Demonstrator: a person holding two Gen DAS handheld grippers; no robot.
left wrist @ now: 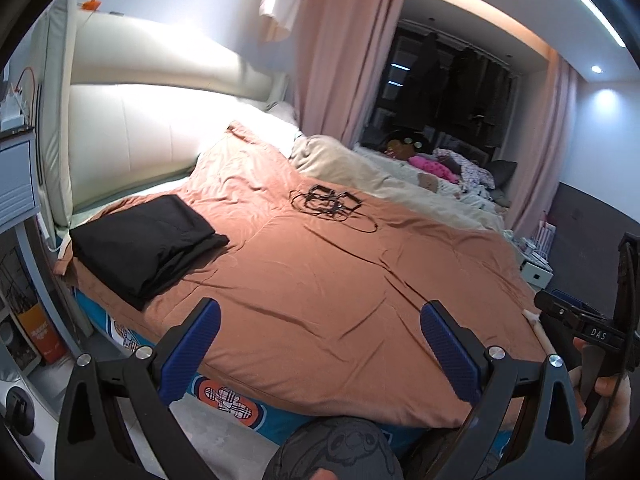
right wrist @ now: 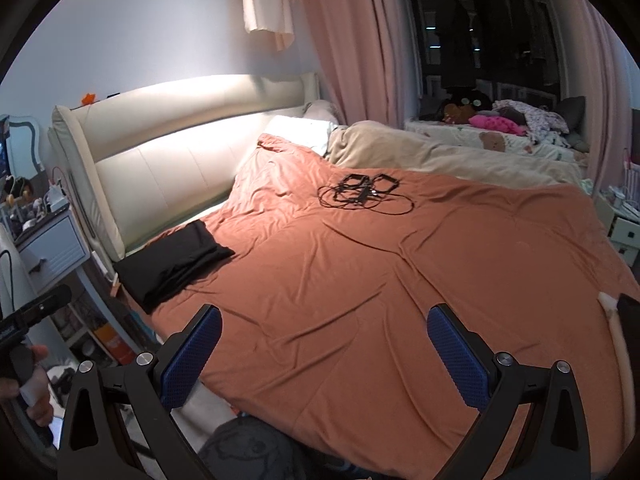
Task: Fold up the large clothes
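A black garment (left wrist: 144, 244) lies folded in a neat stack on the near left corner of the bed, on the orange-brown cover (left wrist: 320, 280). It also shows in the right wrist view (right wrist: 172, 260) by the headboard. My left gripper (left wrist: 320, 344) is open and empty, held above the bed's near edge, to the right of the garment. My right gripper (right wrist: 324, 344) is open and empty, over the cover's near part. The right gripper's body (left wrist: 580, 320) shows at the right edge of the left wrist view.
A tangle of black cables (left wrist: 332, 204) lies mid-bed, also in the right wrist view (right wrist: 364, 192). A beige blanket (right wrist: 420, 152) lies along the far side. A cream headboard (right wrist: 180, 140) and a nightstand (right wrist: 52, 244) stand left. Pink curtains (right wrist: 352, 40) hang behind.
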